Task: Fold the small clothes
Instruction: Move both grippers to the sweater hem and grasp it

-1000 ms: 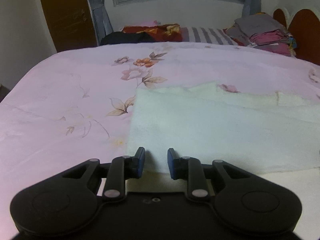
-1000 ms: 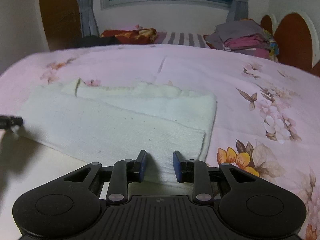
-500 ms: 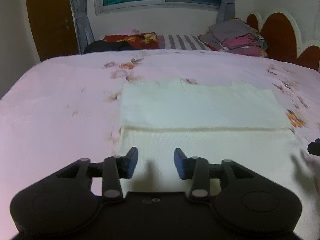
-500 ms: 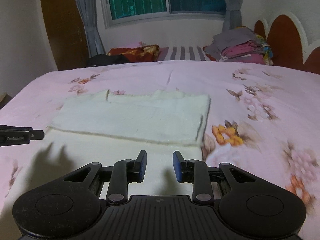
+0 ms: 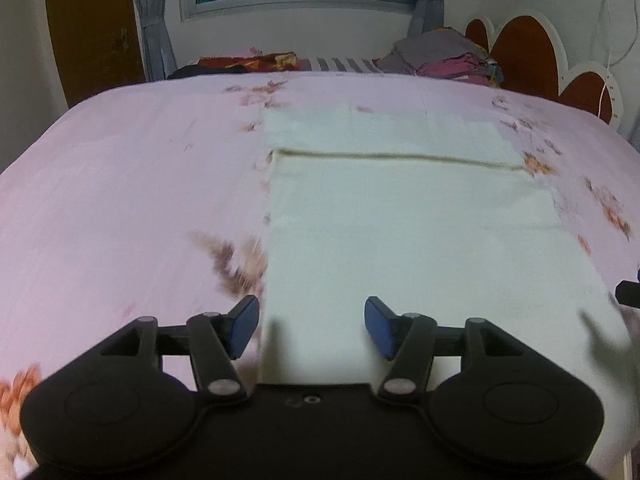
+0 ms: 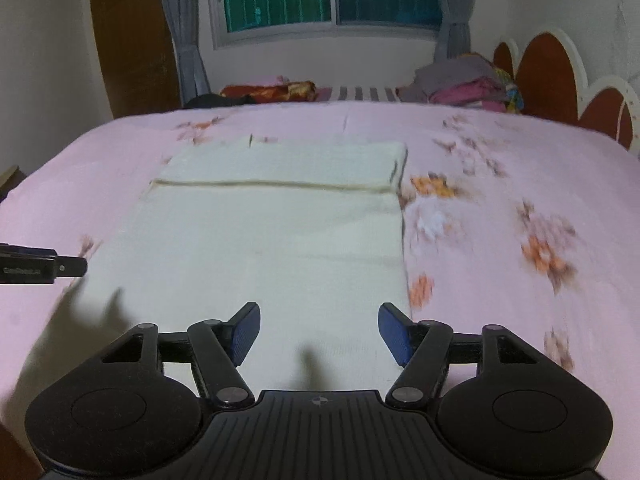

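Note:
A cream knitted cloth lies flat on the pink flowered bedsheet, its far part folded over with a straight fold edge across it. My left gripper hovers over the cloth's near left edge, jaws opening, nothing between them. In the right wrist view the same cloth fills the middle, and my right gripper hangs above its near right part, jaws opening and empty. The left gripper's tip shows at the left edge there; the right gripper's tip peeks in at the right of the left wrist view.
At the bed's far end lie a pile of folded clothes, a striped pillow and a red patterned bundle. A brown scalloped headboard stands at the right, a window with grey curtains behind, a wooden door at the left.
Both grippers have pulled back from the folded edge toward the cloth's near end and risen a little. Their jaws have spread wider, and the cloth stays folded on the sheet.

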Demonstrator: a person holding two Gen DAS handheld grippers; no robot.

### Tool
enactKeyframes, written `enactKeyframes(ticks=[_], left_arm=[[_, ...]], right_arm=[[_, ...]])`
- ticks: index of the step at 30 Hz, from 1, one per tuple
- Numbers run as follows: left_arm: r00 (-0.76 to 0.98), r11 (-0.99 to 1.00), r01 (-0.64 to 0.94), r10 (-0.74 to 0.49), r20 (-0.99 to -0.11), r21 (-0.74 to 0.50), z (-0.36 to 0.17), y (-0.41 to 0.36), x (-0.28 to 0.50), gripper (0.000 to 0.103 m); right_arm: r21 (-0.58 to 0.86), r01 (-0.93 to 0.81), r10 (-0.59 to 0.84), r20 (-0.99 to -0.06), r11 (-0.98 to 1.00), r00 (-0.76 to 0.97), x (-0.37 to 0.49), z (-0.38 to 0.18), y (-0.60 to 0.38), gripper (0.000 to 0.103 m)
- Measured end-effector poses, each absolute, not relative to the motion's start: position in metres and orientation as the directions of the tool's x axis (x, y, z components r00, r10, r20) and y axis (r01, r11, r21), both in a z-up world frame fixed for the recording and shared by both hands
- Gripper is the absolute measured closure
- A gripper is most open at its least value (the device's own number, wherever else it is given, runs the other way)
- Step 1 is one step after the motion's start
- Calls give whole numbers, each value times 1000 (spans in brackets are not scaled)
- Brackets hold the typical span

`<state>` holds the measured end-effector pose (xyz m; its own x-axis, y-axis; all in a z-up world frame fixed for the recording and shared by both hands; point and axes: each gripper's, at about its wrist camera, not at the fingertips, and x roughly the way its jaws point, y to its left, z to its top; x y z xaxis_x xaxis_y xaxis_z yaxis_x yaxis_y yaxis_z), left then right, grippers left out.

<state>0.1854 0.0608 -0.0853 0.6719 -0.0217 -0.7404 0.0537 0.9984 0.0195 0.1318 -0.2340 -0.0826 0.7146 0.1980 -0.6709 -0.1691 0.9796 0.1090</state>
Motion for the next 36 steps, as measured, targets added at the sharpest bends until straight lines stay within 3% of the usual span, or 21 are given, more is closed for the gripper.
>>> enactKeyframes(ticks=[10, 15, 20, 23, 24, 25, 27, 29, 31, 36], left_arm=[[625, 1000, -5, -13, -781, -20, -104, 92, 130, 49], [582, 996, -19, -59, -811, -86, -118, 100, 113, 57], [577, 992, -10, -100, -811, -129, -123, 97, 102, 60], [572, 988, 7, -130, -810, -153, -124, 93, 100, 68], [573, 988, 8, -130, -809, -152, -125, 92, 99, 69], [574, 988, 11, -132, -808, -153, -125, 91, 98, 73], [570, 985, 17, -151, -808, -172, -125, 91, 100, 87], [563, 981, 25, -171, -808, -190, -124, 90, 102, 93], [568, 978, 31, -186, -802, -205, -122, 89, 104, 95], [627, 970, 48, -214, -749, -237, -100, 89, 113, 95]], right_arm=[[88, -88, 124, -731, 992, 671, 73, -106, -250, 38], [97, -50, 106, -755, 994, 647, 56, -117, -259, 38], [105, -12, 90, -778, 994, 622, 47, -127, -265, 38], [153, 7, 118, -791, 988, 600, 42, -132, -268, 38], [165, 8, 128, -792, 986, 597, 41, -134, -268, 40], [172, 7, 134, -793, 985, 594, 39, -135, -267, 53], [184, -4, 151, -790, 983, 595, 38, -136, -264, 64], [191, -10, 160, -790, 981, 592, 40, -136, -261, 74], [199, -13, 168, -790, 980, 590, 43, -134, -259, 96], [225, -26, 193, -766, 974, 613, 45, -123, -256, 96]])
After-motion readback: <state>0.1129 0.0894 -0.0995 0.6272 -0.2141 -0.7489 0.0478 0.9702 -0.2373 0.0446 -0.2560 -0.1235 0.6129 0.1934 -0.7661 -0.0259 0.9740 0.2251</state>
